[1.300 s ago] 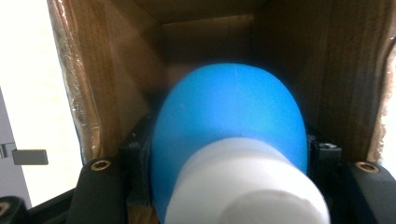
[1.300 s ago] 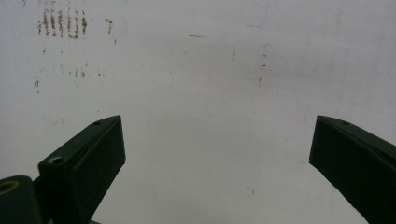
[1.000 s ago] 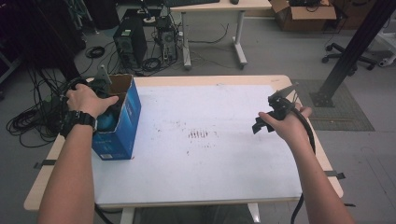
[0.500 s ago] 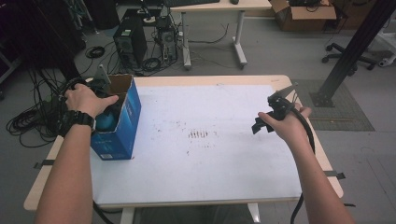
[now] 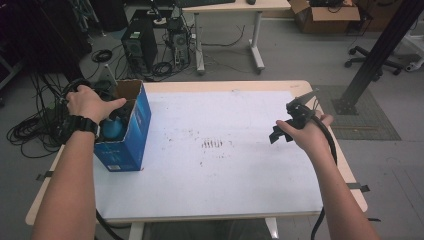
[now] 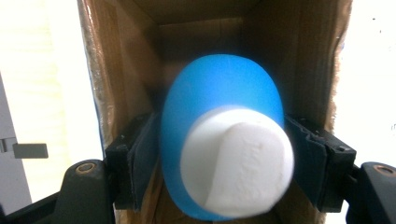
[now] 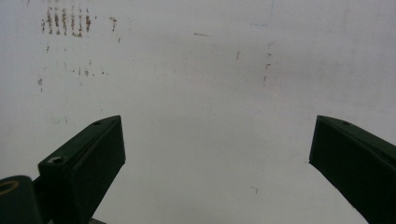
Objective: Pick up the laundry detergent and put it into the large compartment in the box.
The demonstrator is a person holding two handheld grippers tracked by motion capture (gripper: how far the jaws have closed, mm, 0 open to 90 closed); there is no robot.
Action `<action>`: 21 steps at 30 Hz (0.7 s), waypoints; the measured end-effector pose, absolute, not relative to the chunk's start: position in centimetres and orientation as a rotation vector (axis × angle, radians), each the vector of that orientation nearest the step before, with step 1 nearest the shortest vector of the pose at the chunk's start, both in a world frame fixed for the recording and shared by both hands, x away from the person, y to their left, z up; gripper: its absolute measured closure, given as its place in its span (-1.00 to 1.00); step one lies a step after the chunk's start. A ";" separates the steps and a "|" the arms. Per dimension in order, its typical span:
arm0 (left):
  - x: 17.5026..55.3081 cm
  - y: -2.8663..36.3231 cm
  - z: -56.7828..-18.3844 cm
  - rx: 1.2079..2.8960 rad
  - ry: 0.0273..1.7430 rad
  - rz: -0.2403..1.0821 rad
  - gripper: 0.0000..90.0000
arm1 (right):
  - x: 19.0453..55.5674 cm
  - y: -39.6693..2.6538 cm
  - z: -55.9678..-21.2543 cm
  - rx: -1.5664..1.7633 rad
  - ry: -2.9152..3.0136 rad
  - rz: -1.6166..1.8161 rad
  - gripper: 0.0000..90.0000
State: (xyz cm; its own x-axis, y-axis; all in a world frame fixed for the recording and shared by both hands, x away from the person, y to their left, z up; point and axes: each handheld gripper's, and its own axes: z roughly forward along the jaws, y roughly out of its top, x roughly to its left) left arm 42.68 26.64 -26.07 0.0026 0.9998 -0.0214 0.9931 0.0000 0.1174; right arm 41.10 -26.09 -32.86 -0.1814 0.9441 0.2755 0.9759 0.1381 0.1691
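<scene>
At the left of the high view, the left claw (image 6: 219, 154) is clamped on a blue bottle (image 6: 224, 116) with a white cap (image 6: 238, 161) inside the open blue box (image 5: 131, 131). At the right, the right claw (image 7: 217, 158) is held spread wide, empty, above the white counter (image 5: 220, 170).

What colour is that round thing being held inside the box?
The bottle is bright blue with a white cap; the left gripper view shows it best.

Beyond our table (image 5: 225, 86) we see grey floor (image 5: 300, 55): a computer tower (image 5: 135, 42) at eleven o'clock, a second desk (image 5: 232, 6) at twelve.
</scene>
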 end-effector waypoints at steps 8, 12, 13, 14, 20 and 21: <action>42.6 26.6 -24.7 2.146 2.145 0.123 -0.34 | 41.0 -26.2 -32.8 -1.939 -2.295 -0.482 -0.92; 42.4 26.6 -23.9 2.140 2.142 0.129 -0.34 | 41.0 -26.2 -32.8 -1.946 -2.288 -0.478 -0.92; 42.4 26.6 -23.7 2.141 2.141 0.133 -0.34 | 41.0 -26.2 -32.8 -1.943 -2.288 -0.478 -0.92; 42.4 26.6 -23.5 2.141 2.141 0.136 -0.34 | 41.0 -26.2 -32.7 -1.945 -2.286 -0.476 -0.92; 42.2 26.2 -22.3 2.147 2.123 0.153 -0.34 | 41.0 -26.1 -32.6 -1.941 -2.293 -0.483 -0.92; 42.2 26.1 -22.0 2.152 2.120 0.158 -0.34 | 41.0 -26.1 -32.6 -1.941 -2.293 -0.482 -0.92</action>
State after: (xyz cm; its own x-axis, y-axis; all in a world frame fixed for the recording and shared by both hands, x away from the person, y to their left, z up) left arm 42.20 26.06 -22.04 0.0158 0.9998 -0.0075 0.9877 -0.0144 0.1559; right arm 41.00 -26.08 -32.61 -0.1832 0.9436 0.2757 0.9748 0.1381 0.1751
